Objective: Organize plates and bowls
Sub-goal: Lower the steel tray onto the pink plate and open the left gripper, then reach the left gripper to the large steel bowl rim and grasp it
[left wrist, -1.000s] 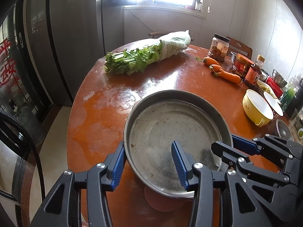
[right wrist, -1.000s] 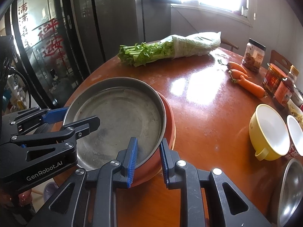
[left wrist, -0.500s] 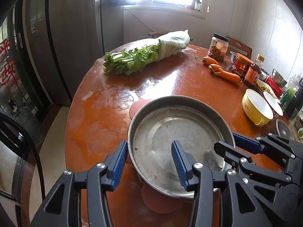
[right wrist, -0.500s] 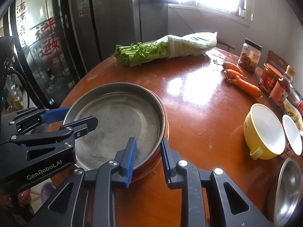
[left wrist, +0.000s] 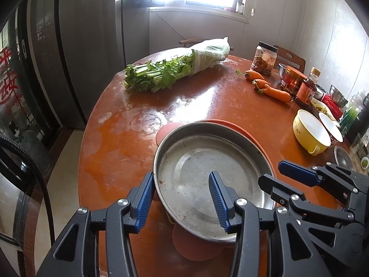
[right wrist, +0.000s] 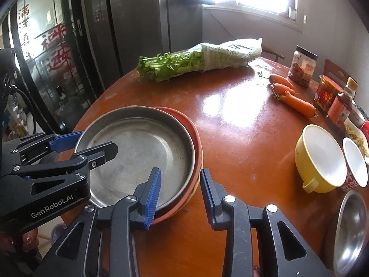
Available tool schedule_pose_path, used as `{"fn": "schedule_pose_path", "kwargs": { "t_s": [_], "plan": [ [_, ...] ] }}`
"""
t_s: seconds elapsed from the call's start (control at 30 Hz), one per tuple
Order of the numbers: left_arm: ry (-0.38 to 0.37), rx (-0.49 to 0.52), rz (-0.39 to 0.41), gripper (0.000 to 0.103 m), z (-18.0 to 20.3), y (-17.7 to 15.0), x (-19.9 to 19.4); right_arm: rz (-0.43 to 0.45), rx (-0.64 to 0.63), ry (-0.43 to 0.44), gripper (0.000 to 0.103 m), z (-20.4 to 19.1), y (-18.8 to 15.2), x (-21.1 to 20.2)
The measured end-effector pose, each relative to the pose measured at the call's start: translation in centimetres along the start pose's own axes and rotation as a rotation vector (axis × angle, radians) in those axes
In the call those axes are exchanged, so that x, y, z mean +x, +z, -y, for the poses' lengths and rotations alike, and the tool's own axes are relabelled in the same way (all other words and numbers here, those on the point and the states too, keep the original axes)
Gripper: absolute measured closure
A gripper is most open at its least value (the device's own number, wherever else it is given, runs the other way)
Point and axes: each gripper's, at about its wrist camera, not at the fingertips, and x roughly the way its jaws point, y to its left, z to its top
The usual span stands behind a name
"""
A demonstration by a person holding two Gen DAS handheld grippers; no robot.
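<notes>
1. A metal pan (left wrist: 207, 173) sits on a stack of orange plates (right wrist: 196, 138) at the near edge of a round, reddish table (left wrist: 207, 106).
2. The left gripper (left wrist: 182, 198) straddles the pan's near left rim: one blue pad lies outside the wall, the other inside over the pan floor. Its jaws stand part open. The outer pad is right against the wall, but I cannot tell whether it presses; the inner pad is clear of the wall, so it has no hold.
3. The right gripper (right wrist: 180, 196) is at the stack's near right edge. Its jaws have just been opening, and the rims of pan and plates sit between them. The left pad is at the pan's rim, the right pad stands off the plates with table showing in the gap, so nothing is clamped.
4. Two flat reddish discs (left wrist: 196, 247) poke out from under the stack, one at the near side and one at the far left.
5. To the right, well apart from the pan, stand a yellow bowl (right wrist: 320, 159) with a white inside, a white bowl (right wrist: 355, 161) just beside it, and a steel bowl (right wrist: 350, 228) nearer the edge.
6. Across the table lie bagged greens (left wrist: 175, 69), carrots (left wrist: 267, 85), and some jars (left wrist: 265, 57).
</notes>
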Motion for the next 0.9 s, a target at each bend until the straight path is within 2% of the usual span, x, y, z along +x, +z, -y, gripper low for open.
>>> {"fn": "schedule_pose_path", "kwargs": {
  "t_s": [0.2,0.3,0.57,0.7,0.9],
  "plan": [
    [-0.026,-0.022,0.015,0.054,-0.5,0.1,-0.4,-0.004,0.022,0.001,0.061,0.5,0.0,0.1],
    [-0.019,-0.021,0.038,0.051,-0.6,0.3,-0.9,0.0,0.036,0.001,0.059,0.8,0.0,-0.2],
    [-0.011,-0.025,0.052,0.048,-0.5,0.6,-1.4,0.01,0.045,0.008,0.056,0.9,-0.1,-0.9],
    [-0.007,-0.025,0.066,0.042,-0.4,0.5,-2.0,0.018,0.046,0.007,0.054,1.0,-0.1,-1.5],
    [-0.014,-0.025,0.083,0.039,-0.1,0.7,-3.2,0.038,0.052,0.01,0.053,1.3,-0.5,-2.5]
  ]
}}
